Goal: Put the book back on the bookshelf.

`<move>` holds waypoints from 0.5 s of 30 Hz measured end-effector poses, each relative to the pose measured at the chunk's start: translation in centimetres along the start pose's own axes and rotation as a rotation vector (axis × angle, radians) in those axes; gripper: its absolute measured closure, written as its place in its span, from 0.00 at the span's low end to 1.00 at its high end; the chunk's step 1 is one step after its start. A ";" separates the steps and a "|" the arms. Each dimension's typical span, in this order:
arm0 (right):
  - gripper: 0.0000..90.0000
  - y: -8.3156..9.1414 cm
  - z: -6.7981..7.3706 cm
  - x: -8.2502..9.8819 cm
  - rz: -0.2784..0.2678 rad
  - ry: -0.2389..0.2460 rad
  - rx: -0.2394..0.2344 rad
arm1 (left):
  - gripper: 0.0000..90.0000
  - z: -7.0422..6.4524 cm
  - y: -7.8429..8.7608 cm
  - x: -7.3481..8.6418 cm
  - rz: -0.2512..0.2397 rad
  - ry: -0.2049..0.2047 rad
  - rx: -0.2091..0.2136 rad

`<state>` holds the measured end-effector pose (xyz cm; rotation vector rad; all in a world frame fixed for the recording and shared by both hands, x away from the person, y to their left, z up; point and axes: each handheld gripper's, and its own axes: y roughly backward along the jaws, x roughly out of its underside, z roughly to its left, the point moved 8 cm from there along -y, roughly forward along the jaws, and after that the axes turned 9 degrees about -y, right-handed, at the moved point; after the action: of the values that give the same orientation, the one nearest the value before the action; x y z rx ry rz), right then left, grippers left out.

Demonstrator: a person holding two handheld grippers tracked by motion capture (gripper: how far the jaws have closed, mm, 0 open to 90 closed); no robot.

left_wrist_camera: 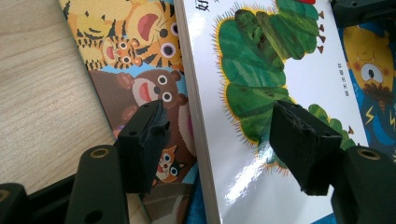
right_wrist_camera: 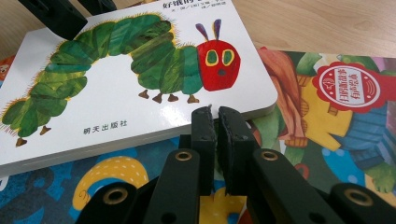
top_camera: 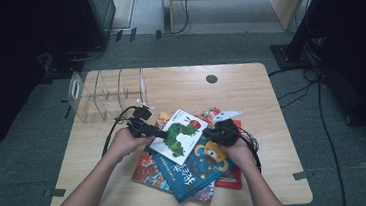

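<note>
Left tool (left_wrist_camera: 219,140): jaws wide apart, straddling the left long edge of the caterpillar book (top_camera: 179,134). One pad sits over the white cover, the other hangs outside over the tiger-and-bear book (left_wrist_camera: 140,70) beneath. Pads aren't pressing on anything, so no grip yet.

Right tool (right_wrist_camera: 217,126): jaws closed together, nothing between them, tips right at the near right edge of the caterpillar book, by the red head. Looks like it's bracing or nudging that edge; can't tell if it actually touches.

Where the book is: top of the pile, mid-table, lying flat and skewed, resting partly on the blue book (top_camera: 197,169).

Step, as I read it: lining up a pinch on the top book to lift it off the pile, probably headed for the clear divider rack (top_camera: 107,93) at the far left of the table (top_camera: 272,175).

Next move needs: one left pad under the board edge, the other on the cover, then close. The cover is glossy, so slip is likely. Right tool could tip the opposite edge to open a gap.

Count:
- tools: 2
- books: at least 5 by the covers showing; the pile overlaps, so the exact number isn't clear
- rack: 1, three slots as far as I can make out
- table: 1
</note>
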<state>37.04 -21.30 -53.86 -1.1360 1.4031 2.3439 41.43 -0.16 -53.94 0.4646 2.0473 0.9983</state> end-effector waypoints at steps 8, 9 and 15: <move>0.94 -0.2 0.1 -0.1 0.001 0.001 -0.004 | 0.41 0.0 -0.4 -0.2 0.020 0.019 0.006; 0.94 -0.2 0.2 -0.1 0.002 -0.001 -0.008 | 0.41 0.0 -0.4 -0.2 0.023 0.020 0.008; 0.94 -0.2 0.7 0.1 0.018 0.003 -0.022 | 0.41 -0.2 -0.6 -0.4 0.033 0.021 0.015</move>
<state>36.73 -20.67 -53.86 -1.1371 1.3980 2.3763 41.56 -0.93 -54.14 0.4992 2.0731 1.0119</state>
